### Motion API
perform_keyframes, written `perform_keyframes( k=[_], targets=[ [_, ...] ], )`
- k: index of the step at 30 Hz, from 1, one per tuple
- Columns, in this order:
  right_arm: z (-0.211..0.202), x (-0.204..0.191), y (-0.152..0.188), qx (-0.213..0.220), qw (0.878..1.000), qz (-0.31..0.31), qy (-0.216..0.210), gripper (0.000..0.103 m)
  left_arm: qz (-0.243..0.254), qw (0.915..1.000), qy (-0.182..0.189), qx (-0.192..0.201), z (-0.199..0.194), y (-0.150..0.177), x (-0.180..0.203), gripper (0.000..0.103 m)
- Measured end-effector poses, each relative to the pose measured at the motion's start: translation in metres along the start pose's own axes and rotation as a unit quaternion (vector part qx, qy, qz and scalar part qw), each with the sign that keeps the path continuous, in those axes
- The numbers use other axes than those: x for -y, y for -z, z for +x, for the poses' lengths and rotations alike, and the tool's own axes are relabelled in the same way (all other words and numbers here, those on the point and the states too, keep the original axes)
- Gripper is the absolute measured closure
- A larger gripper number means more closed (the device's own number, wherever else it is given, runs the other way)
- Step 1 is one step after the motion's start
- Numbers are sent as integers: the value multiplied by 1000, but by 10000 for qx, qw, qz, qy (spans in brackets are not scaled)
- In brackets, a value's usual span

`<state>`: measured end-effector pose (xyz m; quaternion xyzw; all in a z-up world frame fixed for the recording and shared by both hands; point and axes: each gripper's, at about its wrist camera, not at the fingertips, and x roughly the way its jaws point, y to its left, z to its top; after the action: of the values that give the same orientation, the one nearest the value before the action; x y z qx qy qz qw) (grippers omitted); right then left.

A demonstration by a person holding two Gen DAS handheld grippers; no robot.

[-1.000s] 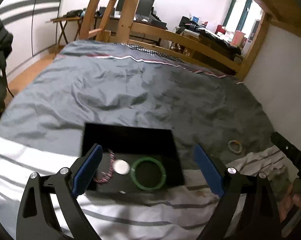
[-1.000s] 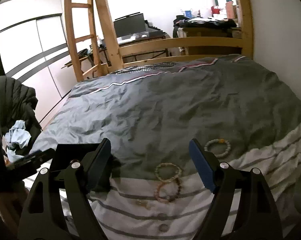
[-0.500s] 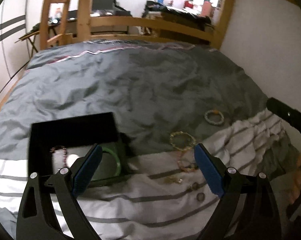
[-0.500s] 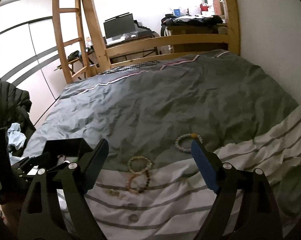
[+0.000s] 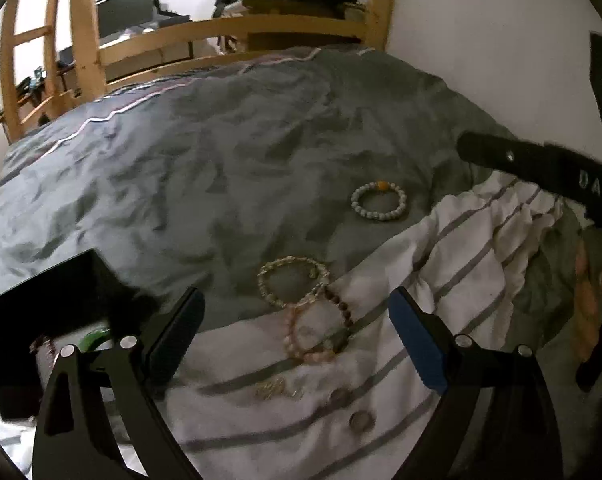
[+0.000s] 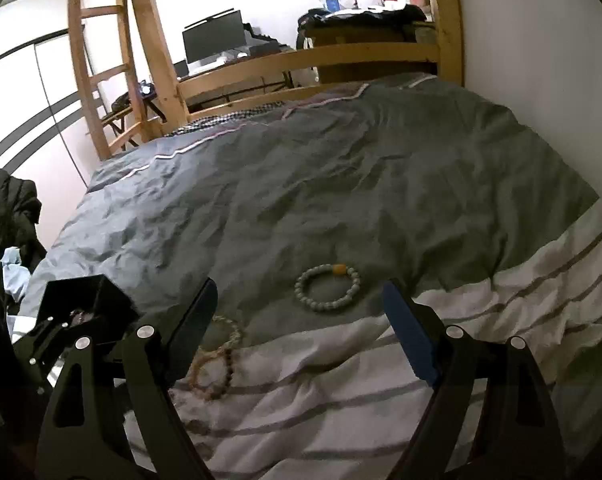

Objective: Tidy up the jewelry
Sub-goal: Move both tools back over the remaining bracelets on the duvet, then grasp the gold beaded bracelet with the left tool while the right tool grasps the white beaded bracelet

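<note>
A black jewelry box sits on the bed at the left, holding a green bangle and a dark red bead strand. Loose on the bed lie a pale bead bracelet with an orange bead, a light bead bracelet, a pink and brown bead bracelet, a gold chain and two rings. My left gripper is open, above the two overlapping bracelets. My right gripper is open, just before the pale bracelet. The box also shows in the right wrist view.
The bed has a grey duvet with a white striped part near me. A wooden bed frame and ladder stand beyond. A white wall runs along the right. A dark jacket hangs at the left.
My left gripper has swung right from over the box to over the loose bracelets. My right gripper has shifted right, and the pale bracelet now lies between its fingers.
</note>
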<state>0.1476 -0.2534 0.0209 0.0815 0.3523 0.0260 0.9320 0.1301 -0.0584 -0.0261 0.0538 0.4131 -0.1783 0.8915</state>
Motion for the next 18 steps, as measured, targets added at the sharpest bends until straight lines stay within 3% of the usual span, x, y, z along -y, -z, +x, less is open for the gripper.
perform_keyframes(
  k=[6,18],
  targets=[
    [29,22,-8,-125,9997,201,21,19,213,9995,61,-241,44,-7,12,12],
    [90,40,-5,-516,9980,351,64,19,391,9987,-25,-324,97,-13,13,12]
  ],
)
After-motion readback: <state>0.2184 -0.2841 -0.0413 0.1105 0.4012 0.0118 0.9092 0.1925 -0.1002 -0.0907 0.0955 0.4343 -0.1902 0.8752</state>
